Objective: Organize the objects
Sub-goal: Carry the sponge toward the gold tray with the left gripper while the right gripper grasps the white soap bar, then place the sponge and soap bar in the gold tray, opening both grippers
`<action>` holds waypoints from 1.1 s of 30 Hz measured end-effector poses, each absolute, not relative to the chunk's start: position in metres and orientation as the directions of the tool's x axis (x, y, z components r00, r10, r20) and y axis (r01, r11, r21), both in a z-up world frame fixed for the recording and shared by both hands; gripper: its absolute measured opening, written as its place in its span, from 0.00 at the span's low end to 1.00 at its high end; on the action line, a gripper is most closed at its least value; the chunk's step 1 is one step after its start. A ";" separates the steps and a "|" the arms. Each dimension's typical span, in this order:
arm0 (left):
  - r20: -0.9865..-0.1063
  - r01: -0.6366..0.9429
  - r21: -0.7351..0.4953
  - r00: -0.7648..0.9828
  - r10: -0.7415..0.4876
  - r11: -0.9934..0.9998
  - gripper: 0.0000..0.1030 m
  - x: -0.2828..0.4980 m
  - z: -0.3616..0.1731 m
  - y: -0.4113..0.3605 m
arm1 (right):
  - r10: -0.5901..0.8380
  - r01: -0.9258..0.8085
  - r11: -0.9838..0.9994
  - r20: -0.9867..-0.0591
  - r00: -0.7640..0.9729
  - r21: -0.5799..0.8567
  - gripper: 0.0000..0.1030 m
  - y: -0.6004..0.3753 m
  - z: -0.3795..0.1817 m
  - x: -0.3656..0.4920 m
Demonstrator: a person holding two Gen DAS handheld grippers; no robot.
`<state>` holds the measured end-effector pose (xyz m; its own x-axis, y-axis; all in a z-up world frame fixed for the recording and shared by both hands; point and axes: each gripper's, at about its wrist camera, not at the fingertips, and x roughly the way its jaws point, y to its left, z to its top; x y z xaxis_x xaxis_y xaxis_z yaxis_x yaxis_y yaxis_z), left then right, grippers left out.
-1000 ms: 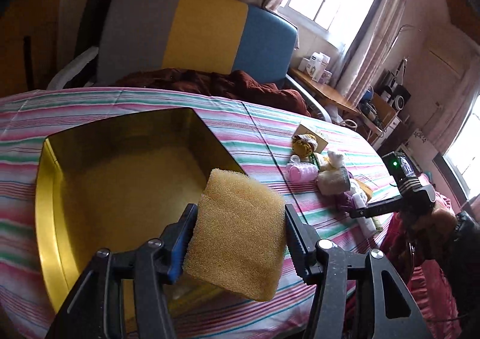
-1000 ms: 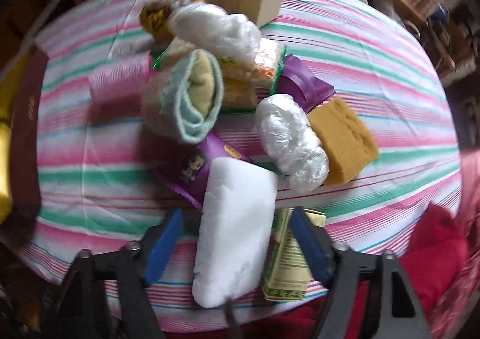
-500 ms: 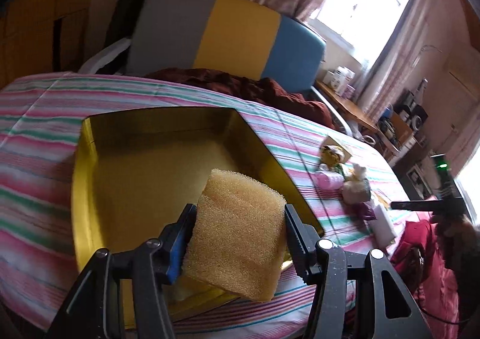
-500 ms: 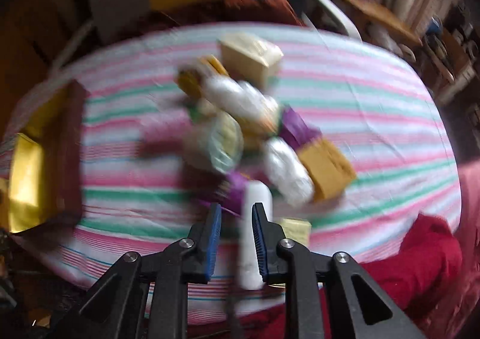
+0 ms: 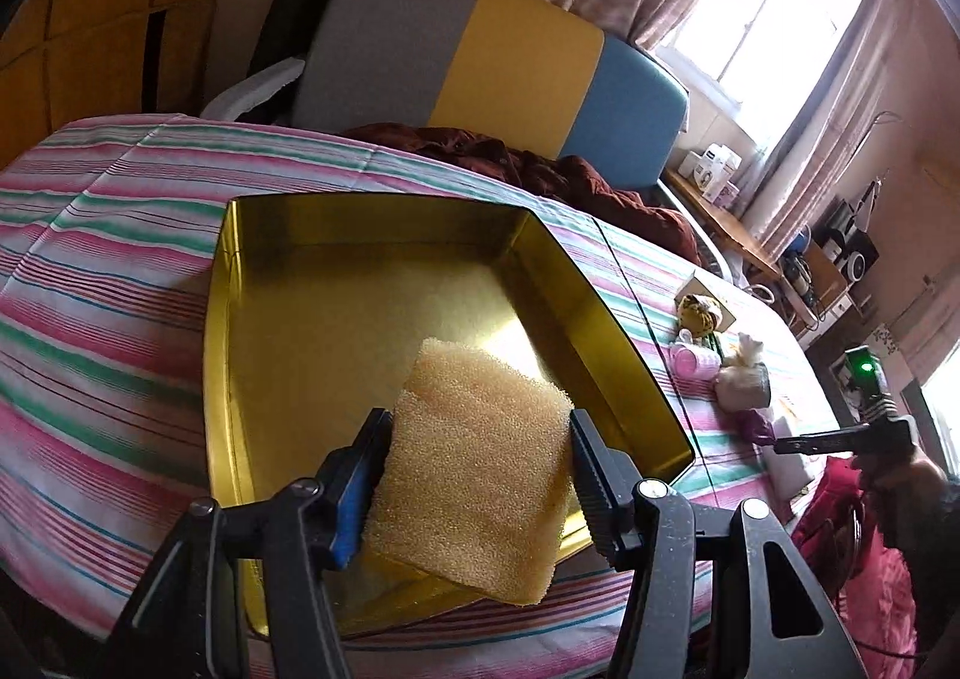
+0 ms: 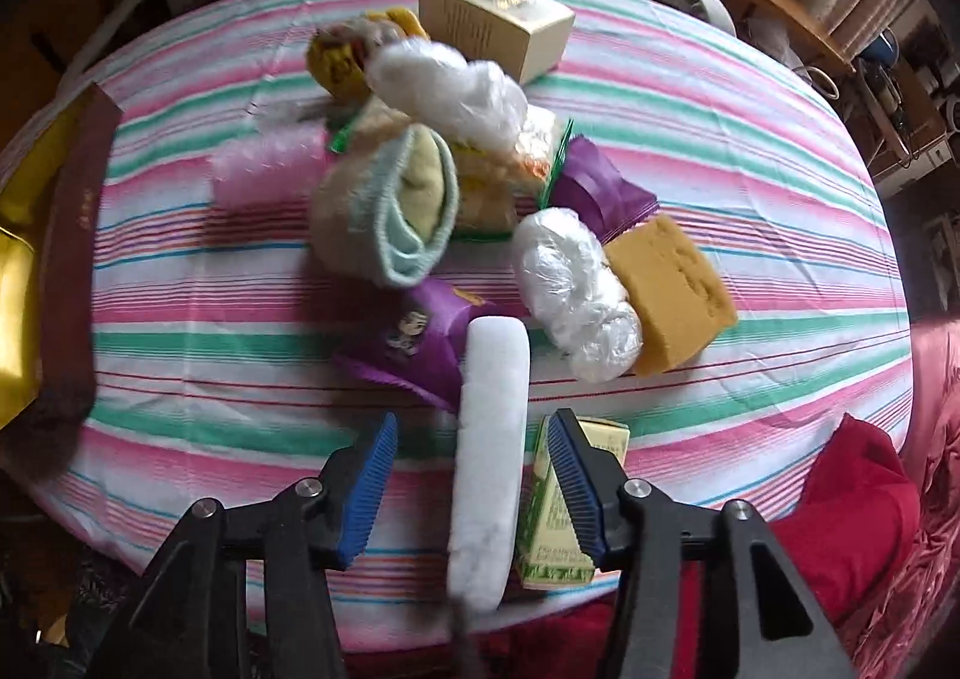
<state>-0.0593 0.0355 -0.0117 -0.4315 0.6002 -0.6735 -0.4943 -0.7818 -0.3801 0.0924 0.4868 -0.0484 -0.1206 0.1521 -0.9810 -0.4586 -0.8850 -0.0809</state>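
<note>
A left gripper [image 5: 474,490] clenching a yellow sponge [image 5: 474,475] hangs over the gold tin [image 5: 606,319]; lowering before release seems wise. The right gripper [image 6: 474,484] straddles a white block [image 6: 489,463], jaws released.

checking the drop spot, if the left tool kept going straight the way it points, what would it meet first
Most likely the gold floor of the open tin: the left tool, shut on the yellow sponge, points down into it. Depth is hard to judge.

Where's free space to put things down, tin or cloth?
The gold tin has a bare floor, wall to wall. The striped tablecloth is bare right of the cream box and orange sponge, and between the tin's brown side and the pink roll. It is crowded in the centre pile around the rolled towel.
</note>
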 end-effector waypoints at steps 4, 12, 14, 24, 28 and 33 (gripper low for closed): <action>-0.673 -0.497 -0.378 -0.432 0.601 -0.781 0.56 -0.058 -0.011 0.036 | 0.194 -0.462 -0.878 -0.975 -0.110 -0.123 0.16 0.490 -0.052 0.096; -0.684 -0.459 -0.358 -0.464 0.563 -0.813 0.58 -0.063 -0.013 0.022 | 0.131 -0.386 -0.922 -0.918 -0.374 0.026 0.16 0.449 0.028 0.107; -0.693 -0.438 -0.348 -0.476 0.542 -0.829 0.58 -0.063 -0.015 0.016 | 0.066 -0.318 -0.944 -0.894 -0.443 0.088 0.16 0.421 0.039 0.087; -0.738 -0.297 -0.226 -0.570 0.362 -0.928 0.74 -0.062 -0.025 -0.013 | -0.336 0.028 -0.924 -0.773 -0.539 0.382 0.51 0.243 0.041 -0.048; -0.721 -0.238 -0.195 -0.623 0.303 -0.952 0.91 -0.060 -0.021 -0.027 | -0.463 0.095 -0.871 -0.743 -0.483 0.481 0.57 0.205 0.019 -0.077; -0.703 -0.174 -0.153 -0.673 0.231 -0.973 0.94 -0.062 -0.017 -0.037 | -0.389 0.124 -0.916 -0.764 -0.515 0.382 0.63 0.188 0.018 -0.059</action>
<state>-0.0618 -0.0372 -0.0172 -0.6731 0.2309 -0.7026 -0.1736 -0.9728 -0.1533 -0.0588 0.1882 0.0184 -0.5145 -0.3887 -0.7643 0.1243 -0.9157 0.3820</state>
